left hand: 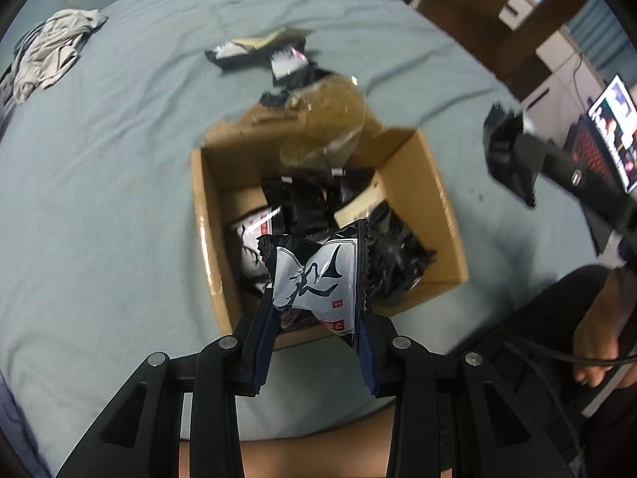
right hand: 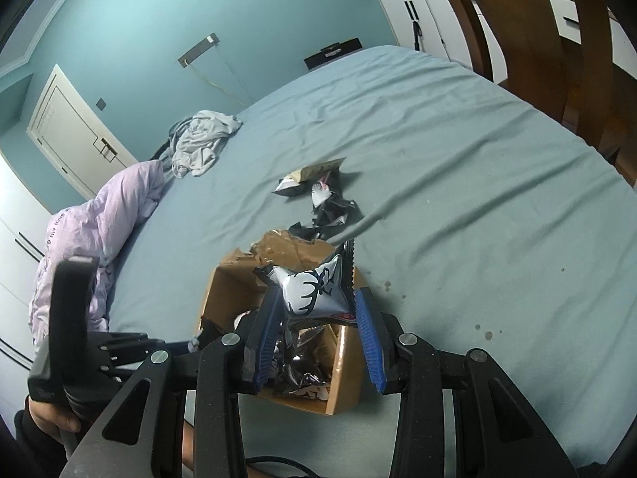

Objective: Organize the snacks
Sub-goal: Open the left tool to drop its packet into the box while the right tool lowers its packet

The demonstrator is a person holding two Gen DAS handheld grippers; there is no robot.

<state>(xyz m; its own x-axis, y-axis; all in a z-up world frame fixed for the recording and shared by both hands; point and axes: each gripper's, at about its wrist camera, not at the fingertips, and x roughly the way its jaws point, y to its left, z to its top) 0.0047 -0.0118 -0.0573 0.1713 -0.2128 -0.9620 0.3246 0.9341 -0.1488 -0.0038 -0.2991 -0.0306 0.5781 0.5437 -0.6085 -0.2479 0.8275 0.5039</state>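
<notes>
An open cardboard box sits on the grey-blue bed sheet and holds several black and white snack packets. My left gripper is shut on a white-and-black snack packet right above the box's near side. My right gripper is shut on a similar packet over the same box. The right gripper with its dark packet also shows at the right of the left wrist view. Loose packets lie on the sheet beyond the box, and a clear bag rests on the box's far flap.
A crumpled grey garment and a lilac quilt lie at the bed's left. A wooden chair stands beyond the bed's right edge. A lit laptop is at the far right. A person's leg is below the left gripper.
</notes>
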